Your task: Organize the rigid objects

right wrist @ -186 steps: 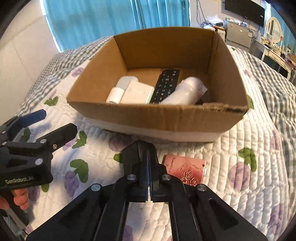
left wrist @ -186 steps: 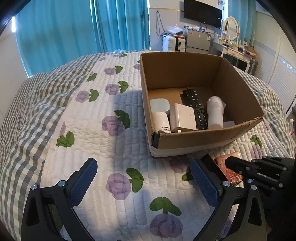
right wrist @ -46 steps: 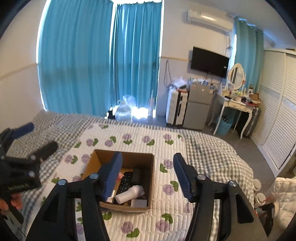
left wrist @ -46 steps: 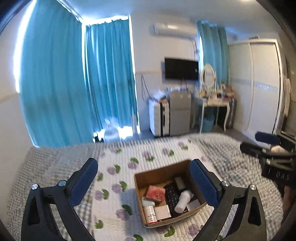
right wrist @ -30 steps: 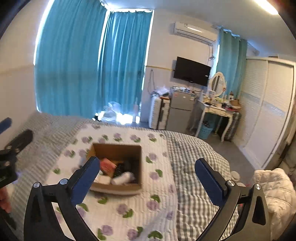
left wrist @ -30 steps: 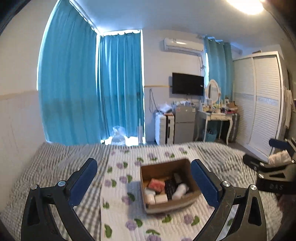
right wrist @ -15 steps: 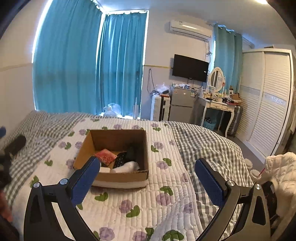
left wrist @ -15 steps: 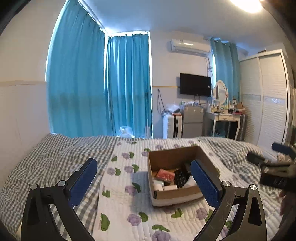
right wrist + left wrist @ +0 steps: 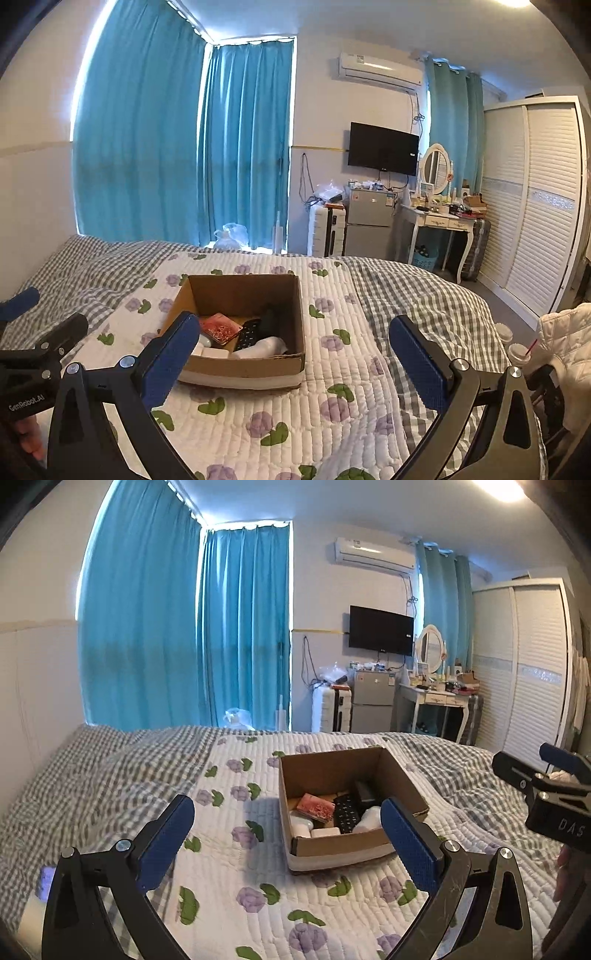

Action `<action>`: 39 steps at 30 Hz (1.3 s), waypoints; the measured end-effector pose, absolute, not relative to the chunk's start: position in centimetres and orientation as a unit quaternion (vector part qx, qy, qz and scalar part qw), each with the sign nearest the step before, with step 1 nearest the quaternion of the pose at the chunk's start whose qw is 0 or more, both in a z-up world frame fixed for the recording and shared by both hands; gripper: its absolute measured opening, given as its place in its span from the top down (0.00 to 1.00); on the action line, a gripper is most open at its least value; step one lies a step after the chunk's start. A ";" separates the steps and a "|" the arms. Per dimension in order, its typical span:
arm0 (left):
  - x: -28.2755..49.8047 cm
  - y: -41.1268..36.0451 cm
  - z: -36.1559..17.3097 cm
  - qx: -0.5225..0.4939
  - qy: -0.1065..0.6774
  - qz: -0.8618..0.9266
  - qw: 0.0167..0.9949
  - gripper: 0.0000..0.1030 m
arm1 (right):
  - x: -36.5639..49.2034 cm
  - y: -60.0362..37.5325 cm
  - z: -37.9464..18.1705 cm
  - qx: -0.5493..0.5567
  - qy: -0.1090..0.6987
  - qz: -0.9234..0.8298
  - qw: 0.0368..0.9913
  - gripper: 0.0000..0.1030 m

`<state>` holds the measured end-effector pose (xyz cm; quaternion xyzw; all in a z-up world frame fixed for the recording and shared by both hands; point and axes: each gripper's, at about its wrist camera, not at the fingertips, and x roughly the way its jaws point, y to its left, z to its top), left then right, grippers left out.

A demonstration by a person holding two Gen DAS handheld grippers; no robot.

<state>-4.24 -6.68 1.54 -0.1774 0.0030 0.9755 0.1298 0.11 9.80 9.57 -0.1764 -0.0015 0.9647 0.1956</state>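
A cardboard box (image 9: 404, 775) (image 9: 288, 306) stands on the bed's floral quilt. In it lie a red patterned card (image 9: 316, 806) (image 9: 221, 329), a black remote (image 9: 345, 812) (image 9: 249, 335), a white cylinder (image 9: 369, 818) (image 9: 264, 347) and small white boxes (image 9: 325, 832). My left gripper (image 9: 288, 845) is open and empty, held back from the box and above the quilt. My right gripper (image 9: 295, 365) is open and empty, also back from the box. Each gripper shows at the edge of the other's view.
The quilt (image 9: 229, 849) covers the bed, with grey checked bedding (image 9: 417, 295) on both sides. Beyond the bed are blue curtains (image 9: 184, 635), a small fridge (image 9: 367, 221), a suitcase (image 9: 327, 230), a dressing table (image 9: 439, 218) and a white wardrobe (image 9: 532, 199).
The red card has gone from the quilt into the box. Both grippers have pulled far back and up from the box; the right one has opened wide. In the last half second little has moved.
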 end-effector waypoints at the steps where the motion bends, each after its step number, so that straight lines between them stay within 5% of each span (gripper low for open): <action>1: -4.3 -6.8 1.5 -0.181 -0.002 0.975 0.132 0.00 | 0.1 9.7 9.6 -0.177 -0.002 0.965 0.194 0.00; 39: -3.6 -6.0 2.0 -0.184 0.013 0.974 0.133 0.00 | -0.4 9.9 8.4 -0.195 0.005 0.963 0.188 0.00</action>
